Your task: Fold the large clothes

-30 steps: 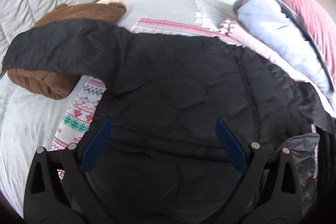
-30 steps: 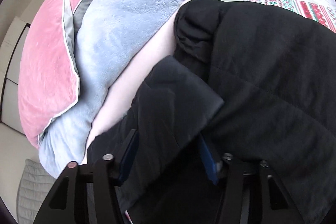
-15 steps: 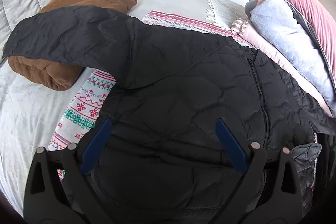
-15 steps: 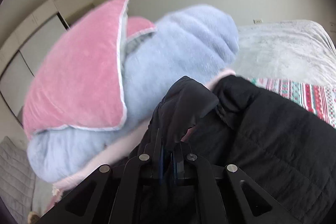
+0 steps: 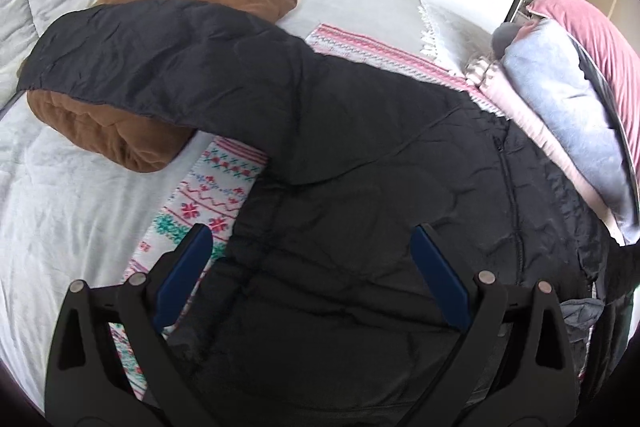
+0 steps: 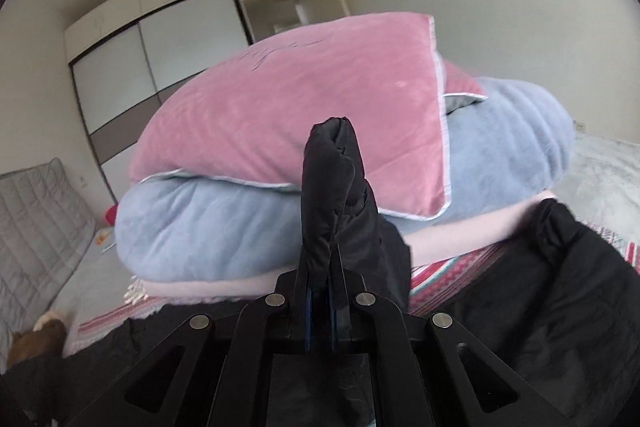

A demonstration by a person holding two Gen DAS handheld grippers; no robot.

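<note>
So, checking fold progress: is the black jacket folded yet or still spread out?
Mostly spread: black jacket lies open across the bed, one sleeve out sideways. Only a pinched edge is lifted by the right gripper.

black jacket (image 5: 360,187) lower edge cut off by frame, patterned blanket (image 5: 208,195) mostly covered

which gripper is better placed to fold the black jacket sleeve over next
Right. The right gripper is shut on a fold of the black quilted jacket, lifted off the bed. The left gripper hangs open above the jacket, gripping nothing.
</note>
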